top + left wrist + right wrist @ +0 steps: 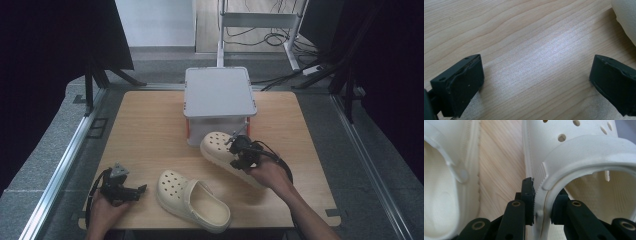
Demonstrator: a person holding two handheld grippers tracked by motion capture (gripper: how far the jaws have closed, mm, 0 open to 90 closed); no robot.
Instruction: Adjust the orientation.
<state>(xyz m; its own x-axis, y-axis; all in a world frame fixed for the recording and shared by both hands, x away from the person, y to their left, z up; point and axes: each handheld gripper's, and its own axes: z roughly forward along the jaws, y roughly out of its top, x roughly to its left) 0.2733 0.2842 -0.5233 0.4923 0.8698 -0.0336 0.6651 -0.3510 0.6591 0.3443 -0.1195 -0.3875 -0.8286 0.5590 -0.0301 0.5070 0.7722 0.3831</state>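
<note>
The right tool (239, 148) is clamping the side wall of a cream clog (220, 147), its two black jaws pinching the rim where the heel strap joins; the right gripper view shows one jaw outside the wall and one inside the opening (541, 202). This clog is sitting near the middle of the wooden counter (150, 130), its toe pointing toward a grey-lidded box (219, 92) and lying just beside the box's front. I cannot quite tell from above whether the toe is touching the box or whether the shoe is resting flat or tipped up a little, since the hand and tool are covering its heel.

The second clog (192, 200) is lying closer to the person, at the counter's near edge, toe pointing up and left, heel opening facing the front edge. It is resting free, with nothing gripping it. In the right gripper view it appears at the left (446, 182), with a strip of bare wood between the two shoes.

The left tool (139, 190) is resting low over the counter at the near left corner, jaws standing wide apart with only bare wood between them (536, 75). It is pointing toward the second clog, whose cream edge (626, 20) is peeking in at the corner of the left gripper view, apart from the jaws.
</note>
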